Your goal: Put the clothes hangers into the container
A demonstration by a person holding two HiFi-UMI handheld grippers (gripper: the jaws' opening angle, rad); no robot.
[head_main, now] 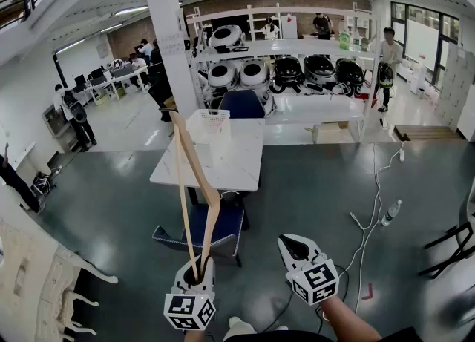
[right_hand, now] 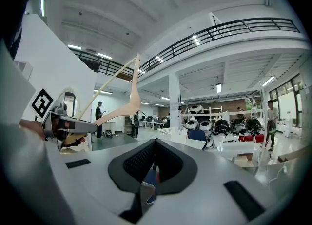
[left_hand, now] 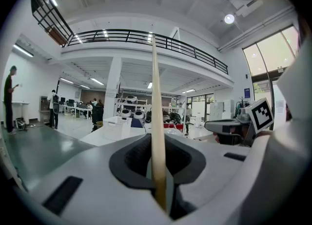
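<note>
A pale wooden clothes hanger [head_main: 194, 185] stands upright in front of me, and my left gripper [head_main: 199, 268] is shut on its lower end. In the left gripper view the hanger [left_hand: 156, 121] rises straight up out of the left gripper [left_hand: 158, 190]. My right gripper [head_main: 291, 242] hovers beside it to the right, jaws together and empty. In the right gripper view the hanger [right_hand: 122, 109] shows at upper left, away from the right gripper [right_hand: 146, 194]. A white mesh basket [head_main: 208, 125] sits on the white table [head_main: 241, 170] ahead, beyond the hanger.
A blue chair [head_main: 215, 229] stands against the table's near edge, just beyond the grippers. White wooden furniture [head_main: 44, 281] lies at lower left. A white cable [head_main: 369, 214] and a bottle [head_main: 390, 212] lie on the floor at right. Shelves and people fill the background.
</note>
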